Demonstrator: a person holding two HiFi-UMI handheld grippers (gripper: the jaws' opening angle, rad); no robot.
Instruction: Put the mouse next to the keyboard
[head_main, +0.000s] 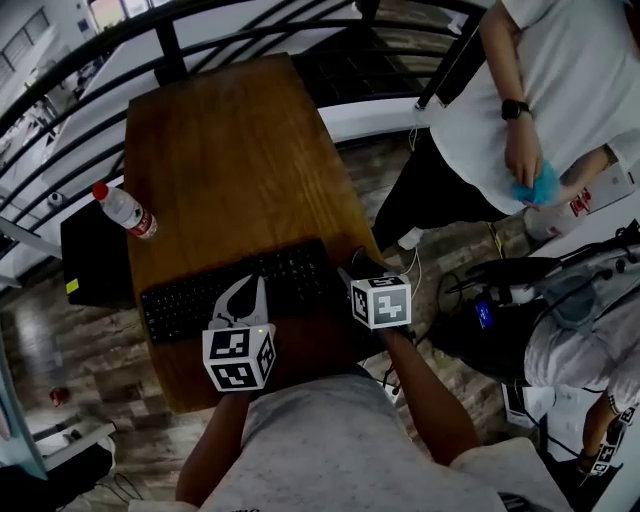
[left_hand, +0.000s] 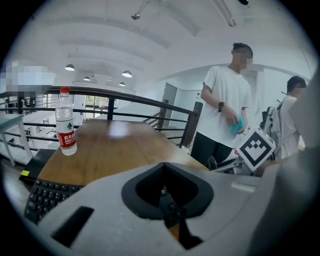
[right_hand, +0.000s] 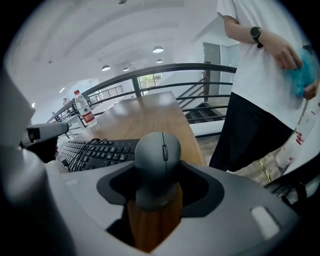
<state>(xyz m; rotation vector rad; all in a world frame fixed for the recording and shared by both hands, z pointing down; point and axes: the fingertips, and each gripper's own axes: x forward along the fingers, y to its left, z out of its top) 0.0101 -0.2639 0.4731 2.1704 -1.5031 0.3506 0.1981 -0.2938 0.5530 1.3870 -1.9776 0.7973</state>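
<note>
Looking down in the head view, the keyboard (head_main: 235, 290) lies across the near end of the table (head_main: 230, 140). The left hand-held gripper (head_main: 254, 285) hangs over its keys, and the right hand-held gripper (head_main: 352, 268) sits just beside its right end.

Left gripper view: jaws pressed together, nothing between them.

Right gripper view: jaws pinch the mouse (right_hand: 159, 155) by its rear, just right of the keyboard. Contact with the wood is unclear.

Judgement: placing step in hand. Next, settle the mouse flat and spread the jaws.

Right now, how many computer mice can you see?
1. The grey rounded computer mouse is gripped between the right gripper's jaws, over the brown wooden table, right of the black keyboard. Others could be hidden from view.
</note>
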